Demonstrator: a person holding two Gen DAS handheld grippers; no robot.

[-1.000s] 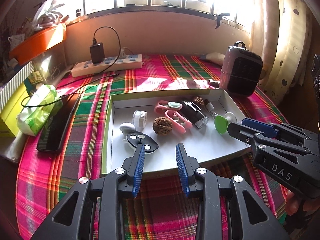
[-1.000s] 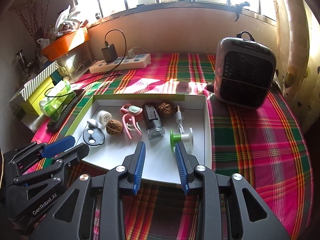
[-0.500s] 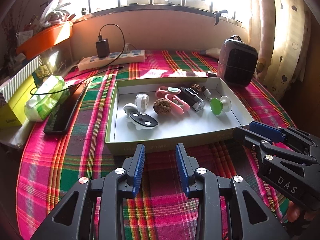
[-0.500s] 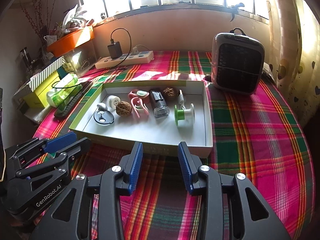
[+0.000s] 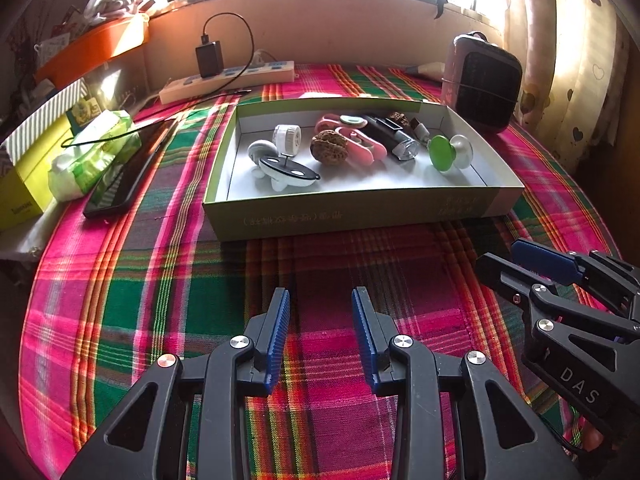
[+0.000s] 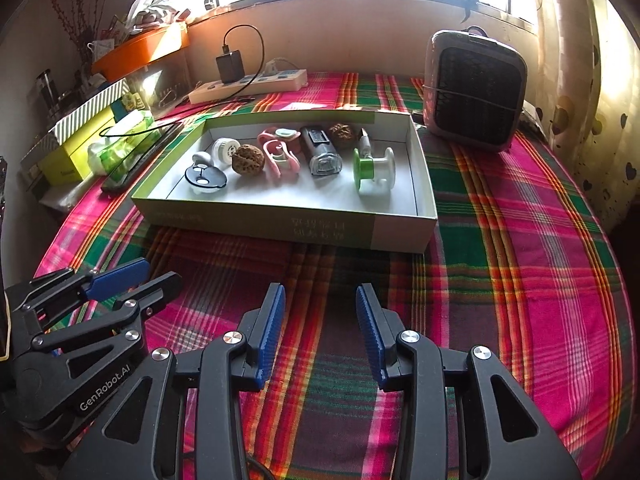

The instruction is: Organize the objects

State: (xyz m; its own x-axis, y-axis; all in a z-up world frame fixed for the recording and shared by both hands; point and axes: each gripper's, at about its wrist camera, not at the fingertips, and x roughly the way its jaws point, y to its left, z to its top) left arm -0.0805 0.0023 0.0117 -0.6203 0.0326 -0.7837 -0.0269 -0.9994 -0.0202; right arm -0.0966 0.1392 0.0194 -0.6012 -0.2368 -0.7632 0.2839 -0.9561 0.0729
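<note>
A shallow green-and-white box (image 5: pixel 360 210) (image 6: pixel 288 226) lies on the plaid cloth. Inside it are a walnut (image 5: pixel 329 147) (image 6: pixel 248 159), a pink clip (image 5: pixel 362 145) (image 6: pixel 278 156), a black lighter-like item (image 5: pixel 394 138) (image 6: pixel 322 151), a green-and-white spool (image 5: pixel 448 153) (image 6: pixel 374 168), a black-and-white disc (image 5: pixel 286 170) (image 6: pixel 205 177) and a small white round piece (image 5: pixel 286 136) (image 6: pixel 225 149). My left gripper (image 5: pixel 320 322) (image 6: pixel 136 280) is open and empty, well in front of the box. My right gripper (image 6: pixel 320 320) (image 5: pixel 520 260) is open and empty, beside it.
A small heater (image 6: pixel 474 88) (image 5: pixel 482 80) stands behind the box at right. A power strip with a charger (image 5: pixel 228 76) (image 6: pixel 248 82) lies at the back. A dark phone (image 5: pixel 124 174), a tissue pack (image 5: pixel 94 156) and a yellow box (image 6: pixel 76 152) are at left.
Both grippers have drawn back from over the box toward the near edge of the table. The box and its contents have not moved.
</note>
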